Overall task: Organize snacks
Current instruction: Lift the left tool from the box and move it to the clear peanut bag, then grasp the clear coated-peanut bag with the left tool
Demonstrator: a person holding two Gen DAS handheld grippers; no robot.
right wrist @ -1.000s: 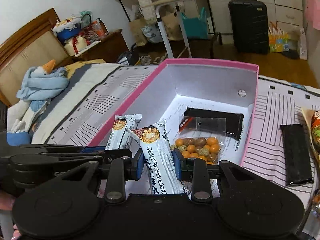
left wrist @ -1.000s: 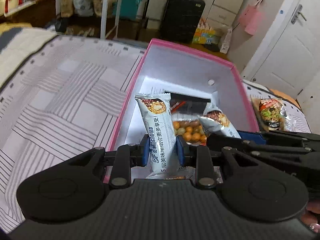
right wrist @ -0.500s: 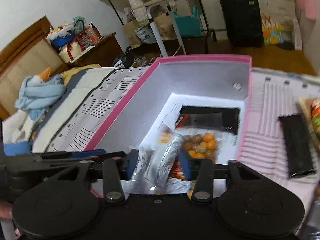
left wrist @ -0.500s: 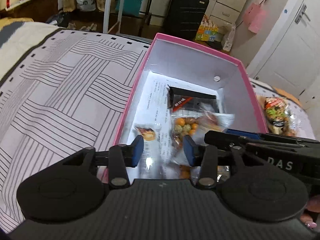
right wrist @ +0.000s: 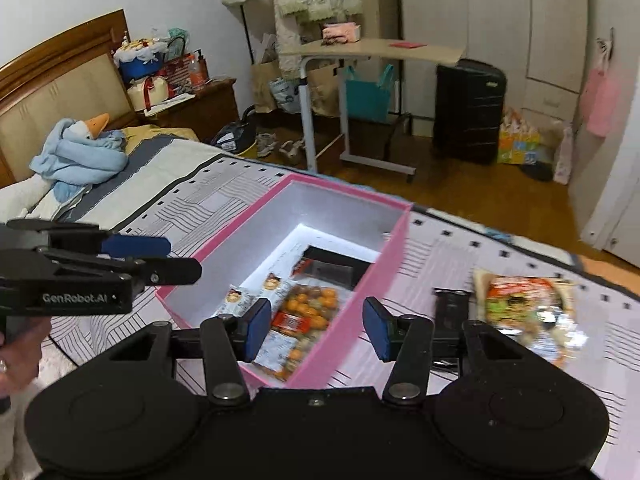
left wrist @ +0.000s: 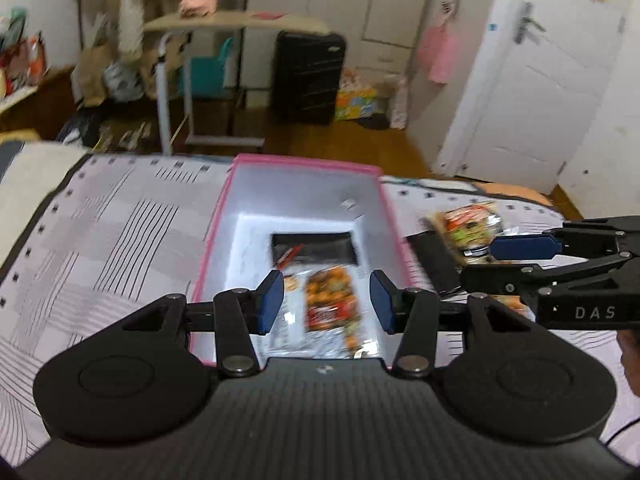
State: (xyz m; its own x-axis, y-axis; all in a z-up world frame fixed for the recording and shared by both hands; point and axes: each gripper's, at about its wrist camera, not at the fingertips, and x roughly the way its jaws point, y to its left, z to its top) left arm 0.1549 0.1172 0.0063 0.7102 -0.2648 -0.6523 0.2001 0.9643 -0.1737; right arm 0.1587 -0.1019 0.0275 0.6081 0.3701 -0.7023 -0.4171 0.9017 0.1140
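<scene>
A pink box (left wrist: 216, 236) (right wrist: 384, 256) with a white inside sits on the striped bedspread. In it lie a clear bag of orange and brown nuts (left wrist: 330, 300) (right wrist: 308, 308), a black packet (left wrist: 316, 248) (right wrist: 340, 264) and two white snack bars (right wrist: 248, 296). My left gripper (left wrist: 326, 306) is open and empty above the near end of the box. My right gripper (right wrist: 316, 328) is open and empty above the box's near right corner. A colourful snack bag (right wrist: 524, 312) (left wrist: 468, 228) and a black packet (right wrist: 450, 308) (left wrist: 438, 264) lie on the bed right of the box.
A blue goose plush (right wrist: 80, 152) lies at the bed head to the left. Beyond the bed stand a rolling side table (right wrist: 360, 80), a black suitcase (right wrist: 468, 108) and a white door (left wrist: 532, 80). The wooden floor (right wrist: 480, 196) starts past the bed's far edge.
Both grippers held white snack bars a second ago, opened and dropped them into the box. Both have since lifted up and back, and the right gripper has swung right.
</scene>
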